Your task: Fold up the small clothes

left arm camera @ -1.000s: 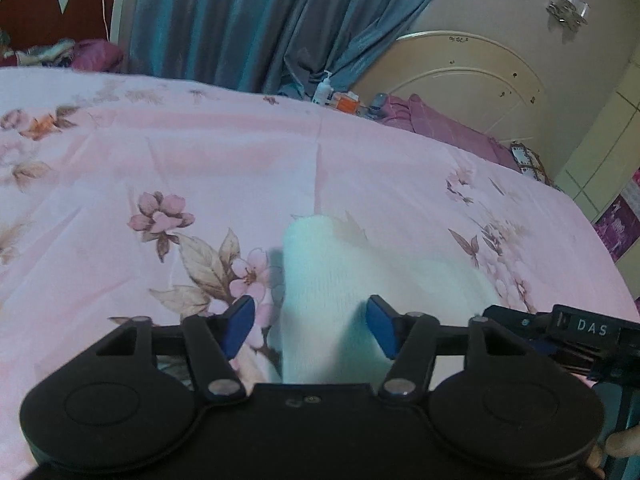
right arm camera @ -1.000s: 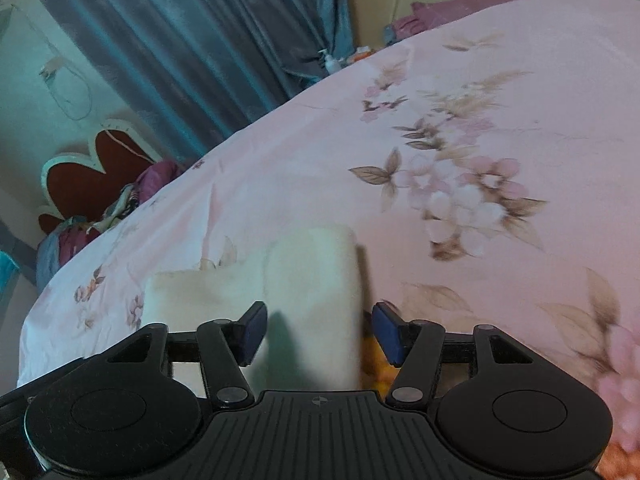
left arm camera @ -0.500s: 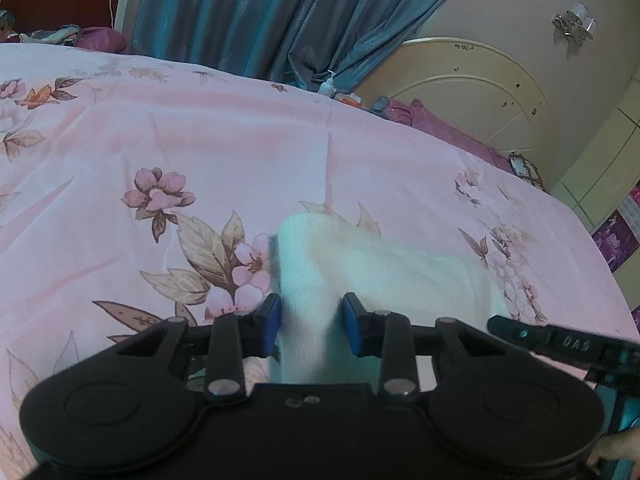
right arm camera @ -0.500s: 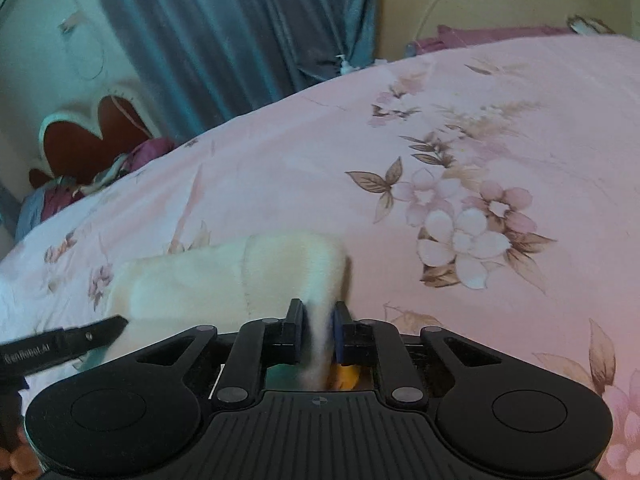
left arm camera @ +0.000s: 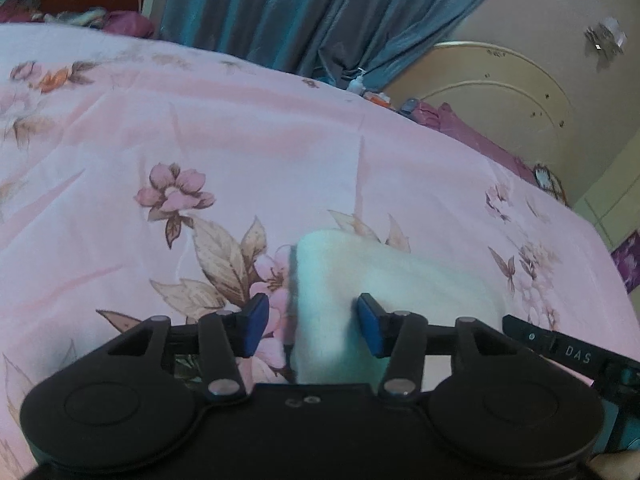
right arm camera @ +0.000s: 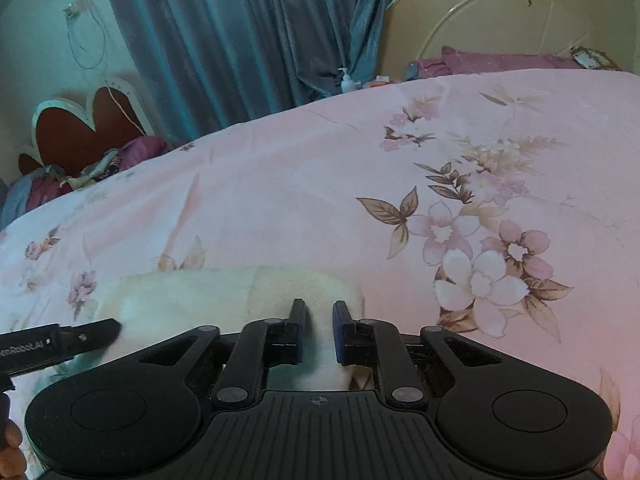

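Lying on the pink floral bedsheet [left arm camera: 280, 152], a small cream knitted garment [left arm camera: 384, 280] is seen at the 6 o'clock edge of both wrist views, partly doubled over, with a rounded fold toward 12 o'clock. The left gripper [left arm camera: 312, 326] is spread wide, its blue pads standing apart on either side of the garment's left end and nothing being squeezed. The right gripper [right arm camera: 318, 330] is drawn nearly together, and a narrow ridge of the garment's right end appears to be pinched between its pads. The fabric is judged soft, light and limp, with a fuzzy surface that is unlikely to slip; it will sag and bunch if lifted from one point only, so hold is best taken at the two end edges, through all layers, and kept level. On the other gripper's finger, seen at 3 o'clock in the left view, "DAS" can be read; at 9 o'clock in the right view, a partial "enRobot.AI" is printed. A white pump bottle [right arm camera: 347, 80] stands by the teal curtain [right arm camera: 248, 32].
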The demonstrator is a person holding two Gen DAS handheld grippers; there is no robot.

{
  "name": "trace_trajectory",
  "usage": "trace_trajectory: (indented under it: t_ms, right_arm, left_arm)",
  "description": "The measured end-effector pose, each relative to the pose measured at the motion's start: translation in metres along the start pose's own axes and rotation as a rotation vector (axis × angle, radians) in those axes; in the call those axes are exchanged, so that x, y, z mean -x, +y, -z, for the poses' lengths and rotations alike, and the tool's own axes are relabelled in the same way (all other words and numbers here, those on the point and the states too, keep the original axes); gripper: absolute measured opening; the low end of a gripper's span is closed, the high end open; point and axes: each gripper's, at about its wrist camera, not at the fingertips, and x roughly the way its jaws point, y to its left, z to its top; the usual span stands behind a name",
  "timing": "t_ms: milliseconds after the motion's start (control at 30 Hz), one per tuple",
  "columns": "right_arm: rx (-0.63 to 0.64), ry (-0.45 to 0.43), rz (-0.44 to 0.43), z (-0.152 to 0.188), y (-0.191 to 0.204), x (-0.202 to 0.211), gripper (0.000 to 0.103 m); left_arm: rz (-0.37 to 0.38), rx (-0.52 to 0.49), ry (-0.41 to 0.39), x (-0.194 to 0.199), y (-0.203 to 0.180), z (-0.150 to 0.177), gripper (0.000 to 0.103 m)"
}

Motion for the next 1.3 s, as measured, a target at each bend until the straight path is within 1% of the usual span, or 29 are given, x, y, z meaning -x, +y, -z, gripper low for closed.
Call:
trace_trajectory:
  t_ms: [67,133,200,333,433,633,733,800,867,1000,1067,1167,1300]
  right_arm:
    - [0.009,0.006,0.000,-0.002,0.002,0.006,0.013]
    - [-0.001,-0.018,-0.037,-0.002,0.004,0.020,0.013]
    - [0.002,-0.038,-0.067,0.002,0.008,0.035,0.013]
    - [0.039,-0.052,-0.101,0.014,0.022,0.058,0.013]
    - [0.073,-0.049,-0.106,0.026,0.030,0.069,0.014]
    - [0.161,-0.033,-0.076,0.058,0.041,0.080,0.015]
    - [0.216,-0.031,-0.027,0.068,0.043,0.077,0.019]
    - [0.240,-0.030,0.010,0.071,0.039,0.069,0.020]
    - [0.224,-0.029,0.009,0.072,0.034,0.065,0.026]
    - [0.187,-0.021,0.010,0.070,0.028,0.066,0.032]
    - [0.152,-0.020,-0.008,0.068,0.024,0.074,0.033]
    - [0.116,-0.036,-0.049,0.070,0.021,0.095,0.033]
    - [0.115,-0.048,-0.088,0.080,0.022,0.122,0.033]
  left_arm:
    - [-0.019,-0.025,-0.007,0.005,-0.006,0.001,0.048]
    - [-0.029,-0.059,-0.028,0.015,-0.012,0.004,0.047]
    - [-0.027,-0.068,-0.036,0.023,-0.014,0.007,0.046]
    - [-0.031,-0.083,-0.051,0.040,-0.016,0.016,0.046]
    - [-0.031,-0.104,-0.055,0.052,-0.016,0.025,0.046]
    - [-0.020,-0.110,-0.043,0.069,-0.017,0.044,0.046]
    - [-0.027,-0.123,-0.043,0.069,-0.020,0.049,0.046]
    - [-0.040,-0.138,-0.038,0.066,-0.022,0.050,0.048]
    - [-0.051,-0.146,-0.037,0.063,-0.023,0.051,0.048]
    - [-0.069,-0.160,-0.035,0.065,-0.026,0.050,0.048]
    - [-0.062,-0.147,-0.038,0.072,-0.026,0.050,0.046]
    - [-0.051,-0.154,-0.053,0.088,-0.025,0.057,0.045]
    - [-0.037,-0.166,-0.041,0.105,-0.021,0.073,0.046]
